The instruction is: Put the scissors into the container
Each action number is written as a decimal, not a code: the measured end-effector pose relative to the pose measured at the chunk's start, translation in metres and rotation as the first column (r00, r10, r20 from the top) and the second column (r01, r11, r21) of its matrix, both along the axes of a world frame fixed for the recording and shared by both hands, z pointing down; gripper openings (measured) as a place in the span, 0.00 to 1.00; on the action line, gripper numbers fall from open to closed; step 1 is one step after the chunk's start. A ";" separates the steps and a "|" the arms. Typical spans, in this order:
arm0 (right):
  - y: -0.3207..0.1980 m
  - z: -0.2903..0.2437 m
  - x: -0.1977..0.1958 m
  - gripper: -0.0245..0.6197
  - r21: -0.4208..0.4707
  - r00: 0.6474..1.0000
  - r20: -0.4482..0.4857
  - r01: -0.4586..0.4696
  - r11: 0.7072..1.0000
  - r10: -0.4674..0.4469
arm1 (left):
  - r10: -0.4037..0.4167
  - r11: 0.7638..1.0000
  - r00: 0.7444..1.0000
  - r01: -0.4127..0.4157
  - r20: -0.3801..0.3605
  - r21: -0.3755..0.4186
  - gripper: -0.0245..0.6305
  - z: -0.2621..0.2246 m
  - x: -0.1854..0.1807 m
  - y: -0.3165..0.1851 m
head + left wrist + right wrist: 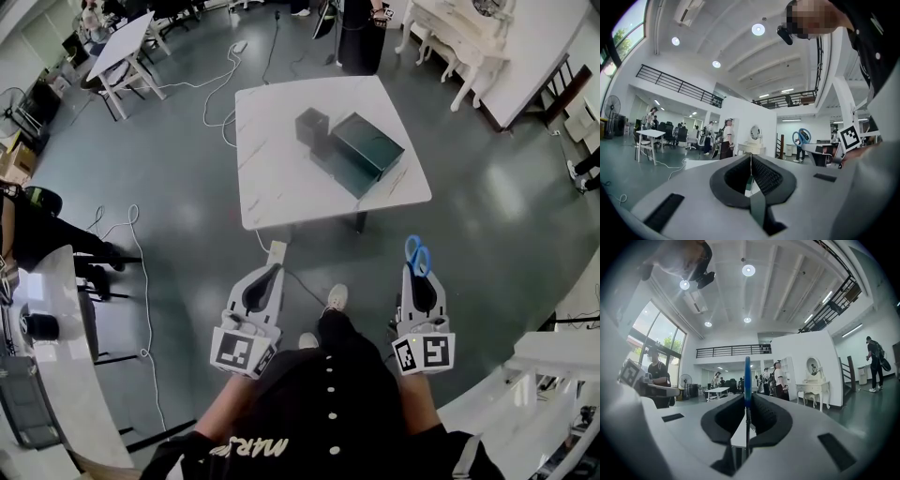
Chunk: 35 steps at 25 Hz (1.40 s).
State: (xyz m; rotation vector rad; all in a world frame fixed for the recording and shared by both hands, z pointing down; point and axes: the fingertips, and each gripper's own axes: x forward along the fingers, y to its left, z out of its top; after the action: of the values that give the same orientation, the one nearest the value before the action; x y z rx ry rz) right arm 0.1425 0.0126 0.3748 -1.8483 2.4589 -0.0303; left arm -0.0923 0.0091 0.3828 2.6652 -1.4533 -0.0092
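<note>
Head view: nearest, the left gripper (270, 272) has its jaws pressed together with nothing between them. To its right, the right gripper (419, 274) is clamped on the scissors (417, 254), whose blue handles poke forward. Farther off, a white table (272, 178) carries the dark container (367, 142), well apart from the scissors.

Glossy grey floor (187, 216), white tables (122, 45), tall windows (661, 331), a railed balcony (733, 350), round ceiling lights (748, 270).

Bare grey floor (187, 234) up to white table (272, 159), dark containers (361, 150) crowding its right half
</note>
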 end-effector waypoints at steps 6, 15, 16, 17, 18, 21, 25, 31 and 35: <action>-0.051 0.001 0.007 0.12 0.003 1.000 -0.001 0.014 1.000 -0.014 | -0.007 1.000 1.000 0.007 0.007 0.011 0.08 -0.003 0.009 -0.047; -0.135 0.000 0.023 0.12 0.004 0.999 0.005 0.032 0.999 -0.032 | -0.019 1.000 1.000 0.019 0.016 0.008 0.08 -0.005 0.027 -0.126; -0.143 0.000 0.026 0.12 0.004 0.999 0.004 0.035 0.999 -0.035 | -0.021 1.000 1.000 0.021 0.017 0.007 0.08 -0.004 0.030 -0.133; -0.150 0.000 0.029 0.12 0.003 0.999 0.004 0.038 0.999 -0.038 | -0.023 1.000 1.000 0.023 0.017 0.007 0.08 -0.004 0.034 -0.140; -0.157 0.000 0.032 0.12 0.001 0.999 0.004 0.042 0.999 -0.042 | -0.026 1.000 1.000 0.026 0.017 0.006 0.08 -0.004 0.037 -0.147; -0.179 0.002 0.040 0.12 -0.008 0.998 0.007 0.055 0.998 -0.055 | -0.036 0.999 0.999 0.036 0.015 0.001 0.08 -0.003 0.047 -0.167; -0.210 0.005 0.048 0.12 -0.014 0.997 0.012 0.083 0.996 -0.082 | -0.051 0.999 0.998 0.051 0.019 -0.005 0.08 -0.002 0.060 -0.193; -0.243 0.011 0.059 0.12 -0.026 0.992 0.020 0.129 0.991 -0.129 | -0.082 0.996 0.996 0.083 0.027 -0.019 0.08 0.001 0.076 -0.214; -0.255 0.019 0.064 0.12 -0.045 0.989 0.037 0.143 0.989 -0.141 | -0.096 0.995 0.994 0.097 0.046 -0.038 0.08 0.006 0.078 -0.220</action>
State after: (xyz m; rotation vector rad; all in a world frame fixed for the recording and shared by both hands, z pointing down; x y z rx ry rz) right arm 0.2060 -0.2422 0.3936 -1.6714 2.5831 -0.1276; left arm -0.0148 -0.2112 0.3887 2.5768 -1.5769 0.0712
